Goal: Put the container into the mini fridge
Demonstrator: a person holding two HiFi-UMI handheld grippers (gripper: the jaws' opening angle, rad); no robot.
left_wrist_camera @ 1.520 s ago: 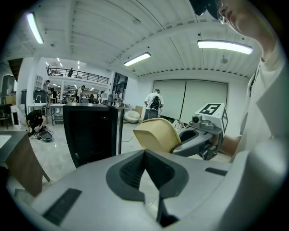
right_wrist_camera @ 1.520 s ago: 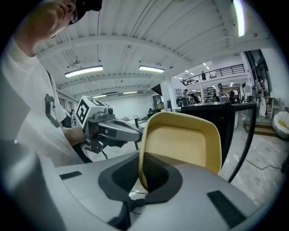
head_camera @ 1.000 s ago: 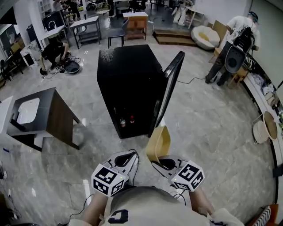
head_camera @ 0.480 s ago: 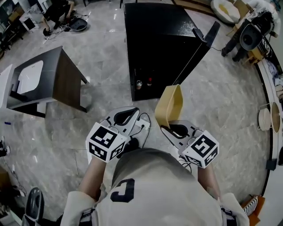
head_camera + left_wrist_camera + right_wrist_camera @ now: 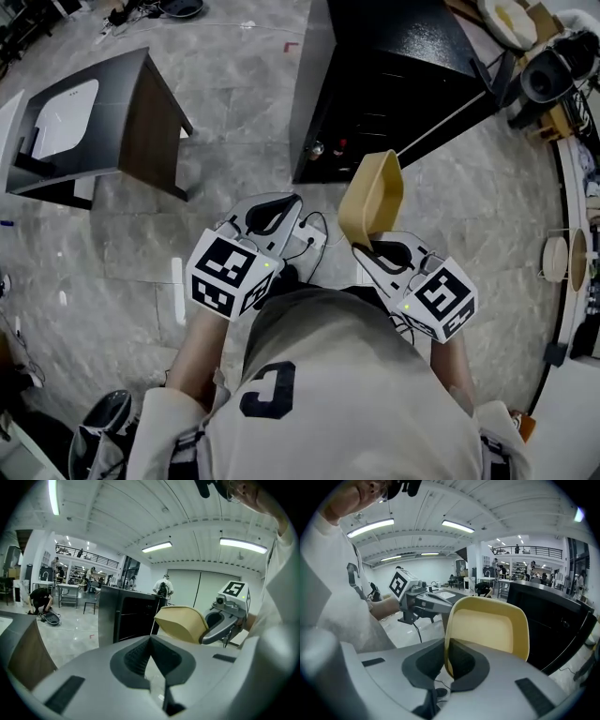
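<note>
The black mini fridge [image 5: 394,75] stands ahead on the floor, its door [image 5: 464,105] swung open to the right, with two small bottles [image 5: 319,148] low inside. My right gripper [image 5: 378,246] is shut on the rim of a yellow container [image 5: 371,195], held on edge just short of the fridge opening. In the right gripper view the container [image 5: 487,625] rises from the right gripper [image 5: 446,646], and the fridge [image 5: 548,620] lies to the right. My left gripper [image 5: 269,216] is beside it, shut and empty. The left gripper [image 5: 150,639] in its own view faces the fridge [image 5: 126,616], with the container [image 5: 180,623] to its right.
A dark side table with a white top [image 5: 141,122] stands left of the fridge. Wicker baskets [image 5: 562,258] lie along the right wall. A person with a speaker-like device [image 5: 548,70] is behind the fridge door. A cable runs on the floor by the door.
Both grippers, with the container still held in the right one, have come closer to the open fridge, which now fills the upper middle of the head view.
</note>
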